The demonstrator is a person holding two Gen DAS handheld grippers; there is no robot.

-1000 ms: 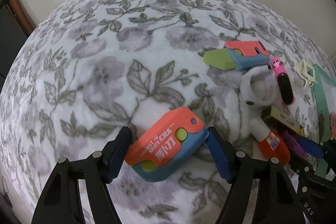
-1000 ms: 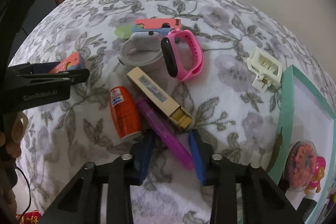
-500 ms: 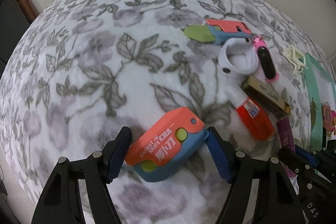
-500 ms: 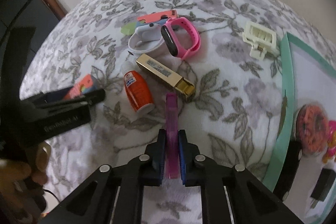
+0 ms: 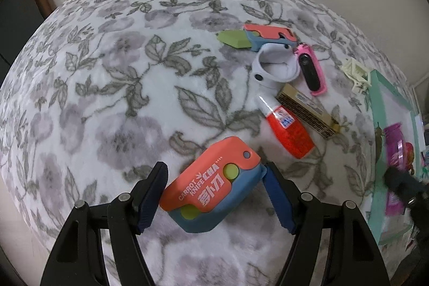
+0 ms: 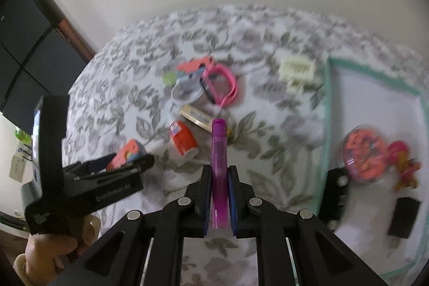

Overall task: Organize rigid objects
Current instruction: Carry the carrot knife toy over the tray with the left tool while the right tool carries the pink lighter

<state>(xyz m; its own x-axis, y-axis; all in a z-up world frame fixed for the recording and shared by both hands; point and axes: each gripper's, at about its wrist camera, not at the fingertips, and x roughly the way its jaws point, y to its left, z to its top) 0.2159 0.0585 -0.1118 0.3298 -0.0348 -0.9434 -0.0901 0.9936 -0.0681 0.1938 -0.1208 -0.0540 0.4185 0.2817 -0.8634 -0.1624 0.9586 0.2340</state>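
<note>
My right gripper (image 6: 219,201) has just clamped the purple pen (image 6: 219,165) and lifted it; left gripper (image 5: 214,195) grips the carrot knife toy (image 5: 211,189). Both await placement.

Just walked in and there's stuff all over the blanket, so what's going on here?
A person is tidying small items with two handheld claws. The left claw holds an orange-and-blue carrot knife toy just above the floral blanket. The right claw is shut on a purple pen, lifted off the blanket beside the green-rimmed tray. Watch bands, a glue bottle and a hair clip remain on the blanket.
</note>
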